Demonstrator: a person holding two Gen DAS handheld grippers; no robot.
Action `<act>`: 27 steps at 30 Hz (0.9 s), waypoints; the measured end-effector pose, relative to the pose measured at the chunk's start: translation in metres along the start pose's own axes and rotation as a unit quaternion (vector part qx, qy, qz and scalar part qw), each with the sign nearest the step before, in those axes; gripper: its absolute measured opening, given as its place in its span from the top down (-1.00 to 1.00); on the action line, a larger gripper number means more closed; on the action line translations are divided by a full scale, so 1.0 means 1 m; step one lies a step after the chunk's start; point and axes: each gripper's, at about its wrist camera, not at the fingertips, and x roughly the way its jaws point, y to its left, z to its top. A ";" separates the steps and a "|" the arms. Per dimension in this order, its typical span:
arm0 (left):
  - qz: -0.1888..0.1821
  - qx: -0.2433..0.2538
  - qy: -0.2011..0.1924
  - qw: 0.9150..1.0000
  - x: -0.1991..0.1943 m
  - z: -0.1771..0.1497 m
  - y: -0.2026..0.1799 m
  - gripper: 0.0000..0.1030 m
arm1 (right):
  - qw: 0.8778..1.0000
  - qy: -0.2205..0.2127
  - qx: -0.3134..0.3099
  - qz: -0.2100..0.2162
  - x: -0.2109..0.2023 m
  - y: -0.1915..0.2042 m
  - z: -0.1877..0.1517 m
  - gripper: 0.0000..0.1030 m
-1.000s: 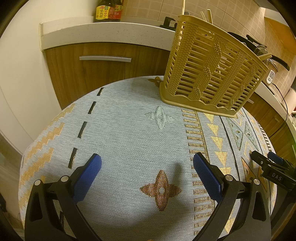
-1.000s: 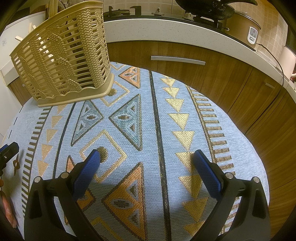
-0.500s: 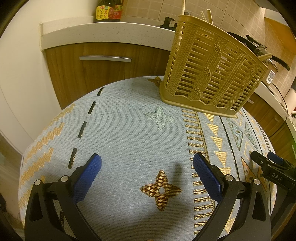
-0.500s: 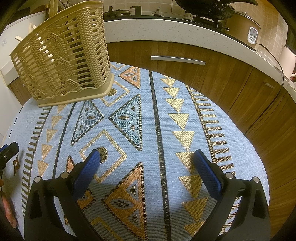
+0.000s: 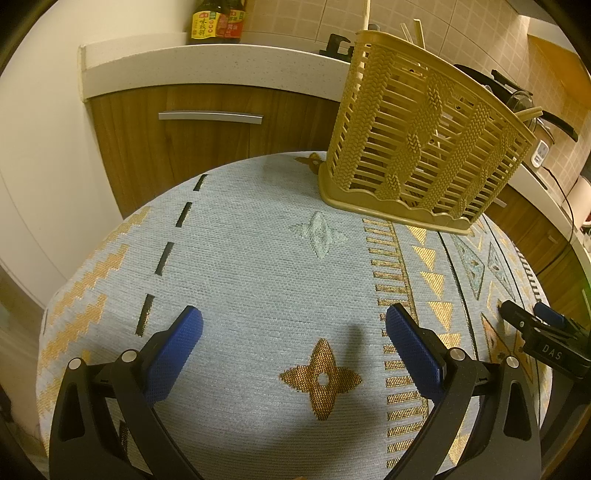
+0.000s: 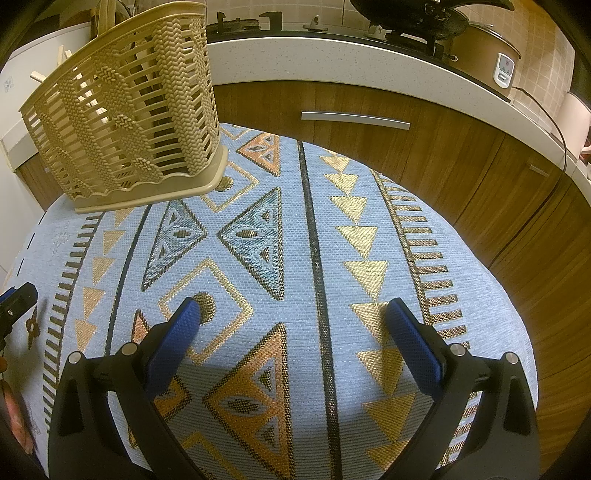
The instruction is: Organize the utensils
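The left claw (image 5: 293,325) hangs low over the surface (image 5: 258,266), its two blue-padded fingers spread wide with nothing between them. Under it lies a pale blue cloth (image 5: 240,240) woven with gold and dark patterns; a gold star motif (image 5: 320,378) sits just ahead of the gap between the fingers.

The right claw (image 6: 293,317) is likewise spread and empty, held over the patterned part of the same cloth (image 6: 303,258), above triangles and a dark stripe (image 6: 317,258). In the left wrist view its tip (image 5: 532,328) shows at the right edge; in the right wrist view the left claw's tip (image 6: 16,299) shows at the left edge. The two are apart.

The rack (image 5: 424,147), a tan plastic slatted holder with a braided look, stands upright on the far side of the surface, well ahead of both claws. From the right wrist it stands at the upper left (image 6: 125,122). Thin pale sticks (image 5: 413,31), likely chopsticks, poke above its rim; what else it holds cannot be made out through the slats. No loose utensils lie on the cloth in either view.

Beyond the surface run wooden cabinets (image 5: 221,140) under a pale worktop (image 5: 207,62), with sauce bottles (image 5: 218,22) at its back. In the right wrist view a stove with a dark pan (image 6: 424,11) and a rice cooker (image 6: 491,55) stand on the worktop.
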 end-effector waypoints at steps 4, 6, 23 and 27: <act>0.000 0.000 0.000 1.000 0.000 0.000 0.000 -0.86 | 1.000 0.000 0.000 0.000 0.000 0.000 0.000 -0.86; 0.000 0.000 0.000 1.000 0.000 0.000 -0.001 -0.85 | 1.000 0.000 0.000 0.000 0.000 0.000 0.000 -0.86; 0.000 0.000 0.000 1.000 0.000 0.000 -0.001 -0.85 | 1.000 0.000 0.003 0.012 0.000 0.000 0.000 -0.86; -0.001 -0.001 0.000 1.000 0.000 0.000 -0.001 -0.85 | 1.000 0.000 0.003 0.012 0.000 0.000 0.000 -0.86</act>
